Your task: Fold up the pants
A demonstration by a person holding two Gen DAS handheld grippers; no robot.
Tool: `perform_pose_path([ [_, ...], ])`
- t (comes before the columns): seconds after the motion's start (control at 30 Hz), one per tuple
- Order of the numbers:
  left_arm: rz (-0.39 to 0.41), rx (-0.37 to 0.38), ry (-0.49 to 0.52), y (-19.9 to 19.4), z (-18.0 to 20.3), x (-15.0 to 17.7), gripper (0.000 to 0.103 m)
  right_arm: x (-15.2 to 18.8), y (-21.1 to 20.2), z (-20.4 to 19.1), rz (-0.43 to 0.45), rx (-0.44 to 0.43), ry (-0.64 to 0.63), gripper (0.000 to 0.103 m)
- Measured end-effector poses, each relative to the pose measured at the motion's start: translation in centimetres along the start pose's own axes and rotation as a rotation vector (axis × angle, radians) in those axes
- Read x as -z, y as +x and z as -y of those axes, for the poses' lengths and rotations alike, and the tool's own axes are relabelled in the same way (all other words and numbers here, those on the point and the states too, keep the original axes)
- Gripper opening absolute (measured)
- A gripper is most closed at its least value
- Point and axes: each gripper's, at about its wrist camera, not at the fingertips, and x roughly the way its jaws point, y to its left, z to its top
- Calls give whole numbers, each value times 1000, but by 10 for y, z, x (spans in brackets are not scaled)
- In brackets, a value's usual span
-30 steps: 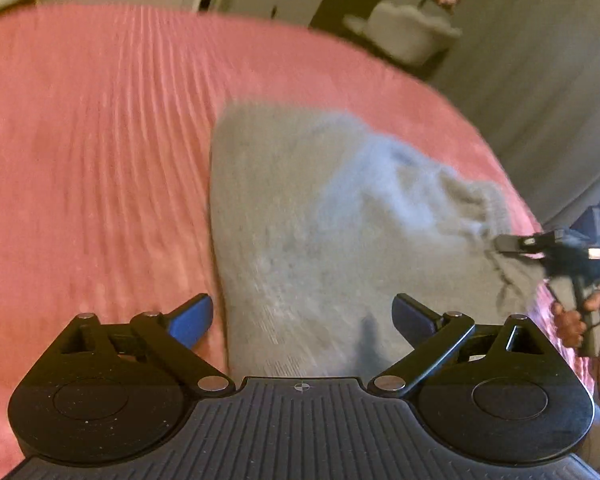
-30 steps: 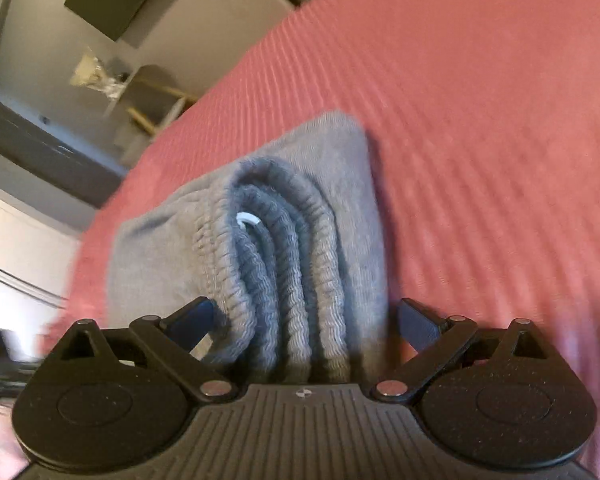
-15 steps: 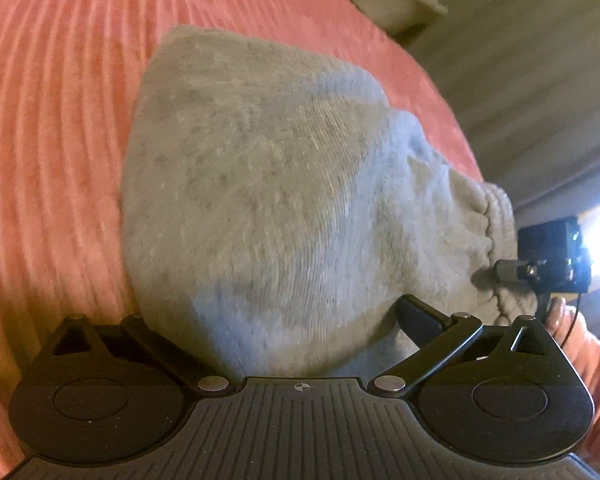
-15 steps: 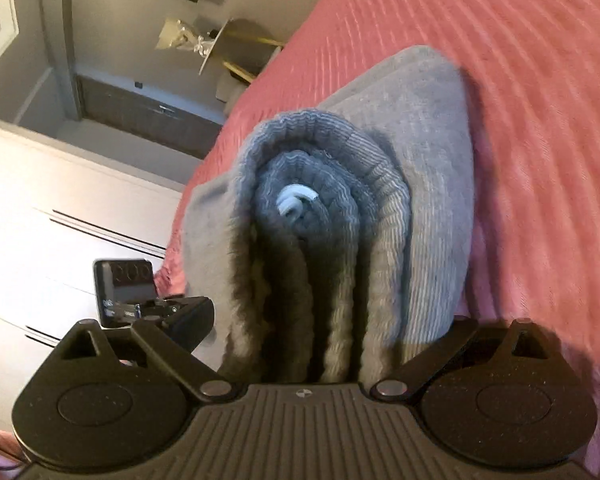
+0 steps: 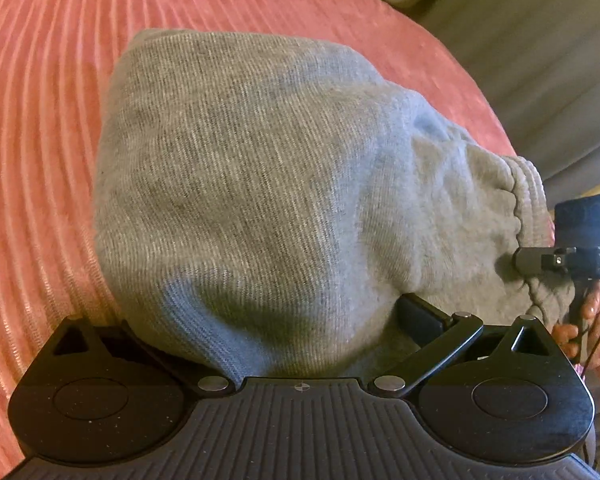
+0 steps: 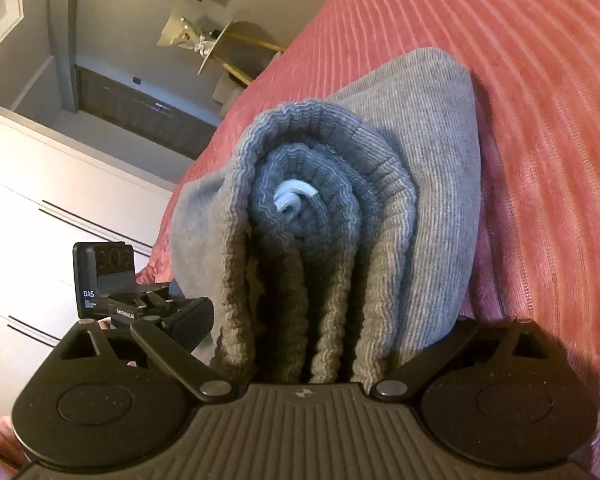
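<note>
On the pink bedspread [image 5: 40, 120] lay folded grey pants [image 5: 260, 184]; left tongs [image 5: 300, 344] and right tongs [image 6: 304, 356] each clenched the pants.

White lettering "DAS" on the black camera block [image 6: 100, 280] left of the pants [image 6: 340, 240], smaller print beneath it illegible, partly legible "GenRobot" on the bar below.

The pants [image 5: 268, 184] lie on the bedspread [image 5: 40, 120], between the left tool [image 5: 300, 344] and right tool [image 6: 300, 356].
</note>
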Motion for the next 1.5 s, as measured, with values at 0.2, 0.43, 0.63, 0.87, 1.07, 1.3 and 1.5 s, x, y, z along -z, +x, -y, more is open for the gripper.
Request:
perform_pose_path([
  [0.2, 4, -9, -27, -2, -9, 0, 103, -2, 3, -12, 34, 87, 53, 94],
  [0.43, 76, -83, -8, -17, 12, 15, 88, 8, 0, -58, 68, 292, -67, 66],
  [0.63, 112, -181, 70, -33, 37, 23, 64, 10, 2, -79, 95, 364, -75, 61],
  [0.87, 158, -196, 56, -51, 48, 32, 45, 18, 0, -113, 141, 397, -150, 57],
  [1.07, 194, -183, 69, -71, 59, 35, 41, 22, -7, -139, 170, 378, -188, 56],
  [1.3, 217, -189, 78, -86, 74, 27, 39, 17, -6, -162, 184, 376, -227, 55],
  [1.5, 298, -210, 95, -106, 82, 3, 39, -5, -5, -172, 231, 356, -249, 54],
])
